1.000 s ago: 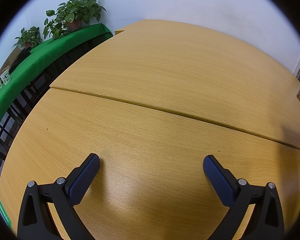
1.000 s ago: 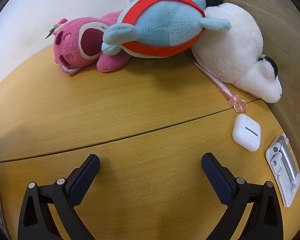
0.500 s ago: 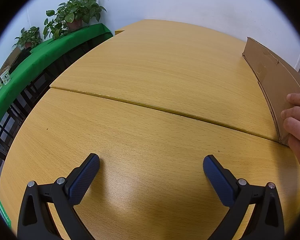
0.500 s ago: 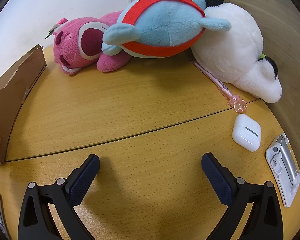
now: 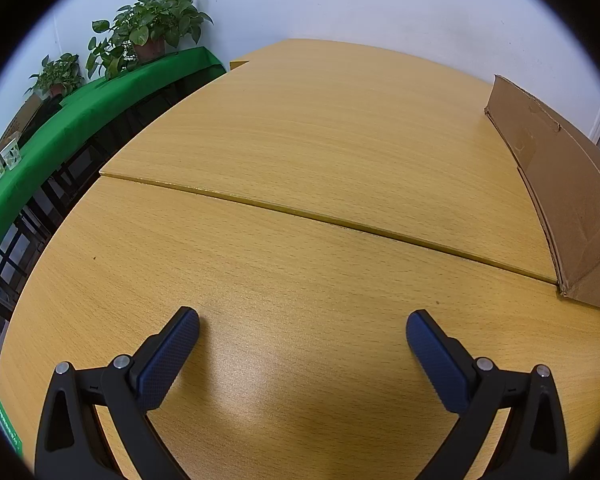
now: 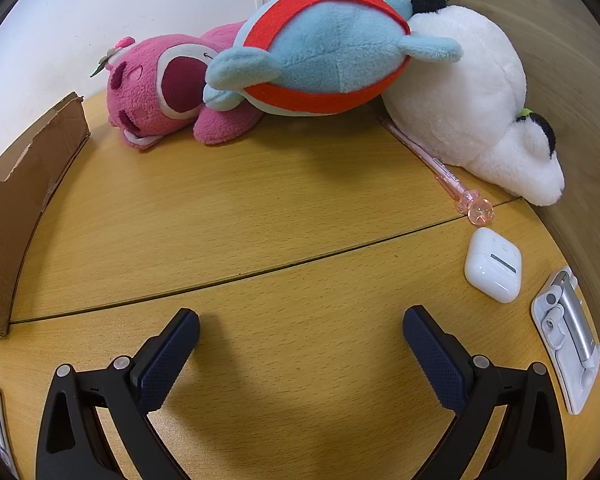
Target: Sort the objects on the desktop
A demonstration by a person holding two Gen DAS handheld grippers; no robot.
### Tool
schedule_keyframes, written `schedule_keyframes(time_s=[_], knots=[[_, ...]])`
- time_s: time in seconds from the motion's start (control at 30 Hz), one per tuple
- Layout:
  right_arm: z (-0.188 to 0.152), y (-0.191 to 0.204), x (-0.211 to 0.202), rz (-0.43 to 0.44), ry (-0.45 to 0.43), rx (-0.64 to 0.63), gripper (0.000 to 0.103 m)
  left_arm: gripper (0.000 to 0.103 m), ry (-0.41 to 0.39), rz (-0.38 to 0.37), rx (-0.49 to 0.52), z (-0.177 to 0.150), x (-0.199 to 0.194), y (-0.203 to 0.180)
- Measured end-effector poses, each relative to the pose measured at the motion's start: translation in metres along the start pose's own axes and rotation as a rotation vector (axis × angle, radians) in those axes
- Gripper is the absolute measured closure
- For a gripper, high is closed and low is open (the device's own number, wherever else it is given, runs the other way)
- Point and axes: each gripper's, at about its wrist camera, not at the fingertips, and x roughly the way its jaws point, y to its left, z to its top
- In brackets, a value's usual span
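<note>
Both your left gripper (image 5: 302,334) and right gripper (image 6: 300,332) have their fingers wide open and hold nothing. The small white plastic earbud case (image 6: 493,264) lies near the tabletop's (image 6: 260,200) right edge, just beside the thin pink pen (image 6: 440,168). Grab carelessly and you could knock the pen or push the smooth case off the edge.

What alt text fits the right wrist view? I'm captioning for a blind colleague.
The open right gripper hovers over a wooden table with pink, blue-and-red and white plush toys at the back. A pink pen, white earbud case and brown cardboard box flank them.
</note>
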Motion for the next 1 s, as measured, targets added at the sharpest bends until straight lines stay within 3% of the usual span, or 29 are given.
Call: schedule_keyframes(time_s=[0.1, 0.17, 0.43, 0.5, 0.57, 0.63, 0.67, 0.7, 0.77, 0.83, 0.87, 0.9, 1.0], knots=[[0.005, -0.001, 0.002, -0.005, 0.0, 0.006, 0.0, 0.0, 0.0, 0.0, 0.0, 0.0, 0.0, 0.0], [0.027, -0.007, 0.007, -0.01, 0.001, 0.014, 0.0, 0.0, 0.0, 0.0, 0.0, 0.0, 0.0, 0.0], [0.027, -0.006, 0.008, -0.019, 0.017, 0.028, 0.0, 0.0, 0.001, 0.017, -0.024, 0.003, 0.002, -0.003], [0.023, 0.0, 0.002, -0.028, 0.075, 0.043, 0.0, 0.0, 0.04, 0.021, -0.032, 0.002, 0.0, -0.004], [0.014, 0.019, -0.024, 0.01, 0.06, -0.01, 0.009, 0.005, 0.094, 0.029, -0.064, -0.003, -0.012, -0.008], [0.002, 0.047, -0.072, 0.051, -0.028, -0.114, 0.012, 0.029, 0.042, -0.03, -0.107, -0.006, -0.052, -0.014], [-0.003, 0.057, -0.094, 0.074, -0.07, -0.145, 0.012, 0.029, -0.049, -0.079, -0.111, -0.009, -0.096, -0.024], [-0.005, 0.072, -0.128, 0.123, -0.131, -0.178, 0.011, 0.027, -0.13, -0.105, -0.094, -0.011, -0.133, -0.035], [-0.011, 0.097, -0.201, 0.224, -0.257, -0.216, 0.0, 0.021, -0.277, -0.126, -0.025, -0.019, -0.203, -0.062], [-0.013, 0.126, -0.245, 0.271, -0.368, -0.224, 0.0, 0.013, -0.392, -0.148, 0.064, -0.035, -0.27, -0.101], [-0.021, 0.142, -0.267, 0.3, -0.401, -0.23, 0.0, 0.01, -0.418, -0.163, 0.094, -0.046, -0.293, -0.119], [-0.025, 0.159, -0.283, 0.342, -0.407, -0.237, 0.0, 0.001, -0.424, -0.175, 0.11, -0.054, -0.304, -0.131], [-0.05, 0.208, -0.293, 0.461, -0.341, -0.281, 0.0, 0.0, -0.389, -0.234, 0.131, -0.087, -0.318, -0.169]])
